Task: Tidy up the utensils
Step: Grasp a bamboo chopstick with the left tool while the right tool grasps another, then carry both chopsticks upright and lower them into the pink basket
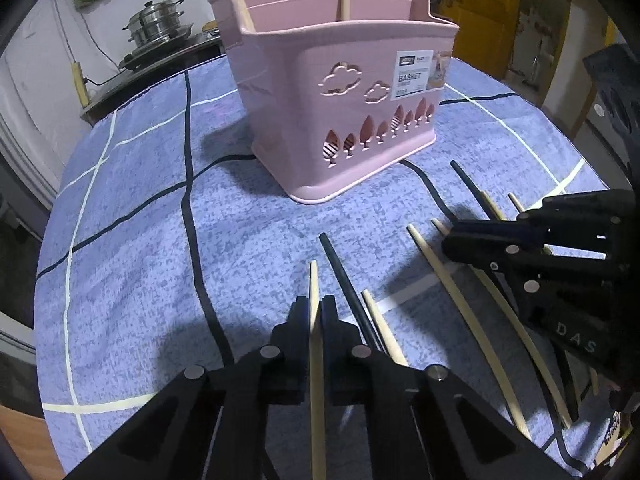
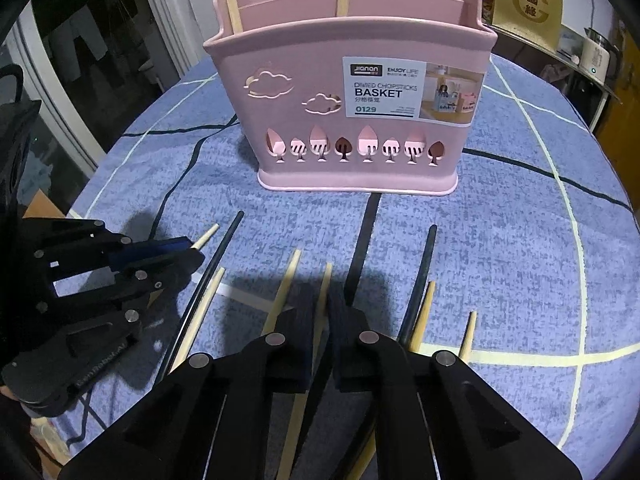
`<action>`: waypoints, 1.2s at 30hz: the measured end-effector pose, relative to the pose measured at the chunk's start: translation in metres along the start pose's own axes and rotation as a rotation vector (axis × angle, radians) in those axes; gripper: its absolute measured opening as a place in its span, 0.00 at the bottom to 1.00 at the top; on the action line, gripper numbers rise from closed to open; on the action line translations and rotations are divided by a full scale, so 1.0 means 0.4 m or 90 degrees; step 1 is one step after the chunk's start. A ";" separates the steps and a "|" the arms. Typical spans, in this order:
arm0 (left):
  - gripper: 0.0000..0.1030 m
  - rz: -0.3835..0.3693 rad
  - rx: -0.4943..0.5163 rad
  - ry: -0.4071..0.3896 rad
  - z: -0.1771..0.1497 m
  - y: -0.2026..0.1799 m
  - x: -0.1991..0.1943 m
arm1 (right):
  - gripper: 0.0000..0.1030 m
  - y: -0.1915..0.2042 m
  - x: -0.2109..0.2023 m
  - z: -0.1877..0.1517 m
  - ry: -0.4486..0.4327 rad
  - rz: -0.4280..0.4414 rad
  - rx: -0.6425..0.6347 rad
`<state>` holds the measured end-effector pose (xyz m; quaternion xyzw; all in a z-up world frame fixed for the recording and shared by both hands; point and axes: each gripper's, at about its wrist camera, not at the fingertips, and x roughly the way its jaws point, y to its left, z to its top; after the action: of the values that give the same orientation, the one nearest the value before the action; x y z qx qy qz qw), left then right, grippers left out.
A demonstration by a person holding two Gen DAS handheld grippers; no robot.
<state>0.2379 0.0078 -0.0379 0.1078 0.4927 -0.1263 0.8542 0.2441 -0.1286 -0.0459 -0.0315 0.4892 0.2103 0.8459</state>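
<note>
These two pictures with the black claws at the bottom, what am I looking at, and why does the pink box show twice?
No robot here: a person holds a two-fingered gripper in each hand, each with a wide-angle camera looking along its fingers. One picture is from the left gripper, the other from the right gripper, so both see the same pink chopstick basket on a blue checked cloth. Pale and black chopsticks lie loose on the cloth; two already stand in the basket. Each gripper is shut on one pale chopstick: the left's chopstick, the right's chopstick.
</note>
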 end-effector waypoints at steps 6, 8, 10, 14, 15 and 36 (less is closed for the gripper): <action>0.05 -0.005 -0.018 -0.019 -0.002 0.010 -0.026 | 0.06 -0.022 -0.043 -0.003 -0.026 0.028 0.008; 0.05 -0.007 -0.020 -0.037 0.005 0.011 -0.052 | 0.06 -0.025 -0.065 0.000 -0.038 0.031 0.007; 0.05 -0.007 -0.024 -0.058 0.014 0.014 -0.082 | 0.06 -0.029 -0.089 0.006 -0.053 0.037 0.007; 0.05 -0.001 -0.033 -0.107 0.036 0.021 -0.150 | 0.06 -0.038 -0.145 0.019 -0.091 0.047 0.010; 0.05 0.000 -0.036 -0.118 0.040 0.024 -0.164 | 0.06 -0.038 -0.159 0.024 -0.100 0.049 0.011; 0.05 -0.017 -0.098 -0.266 0.060 0.071 -0.376 | 0.05 -0.018 -0.347 0.053 -0.266 0.071 0.002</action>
<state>0.1938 0.0435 0.1063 0.0069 0.3146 -0.1193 0.9417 0.2040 -0.1747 0.0806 0.0410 0.3043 0.2579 0.9161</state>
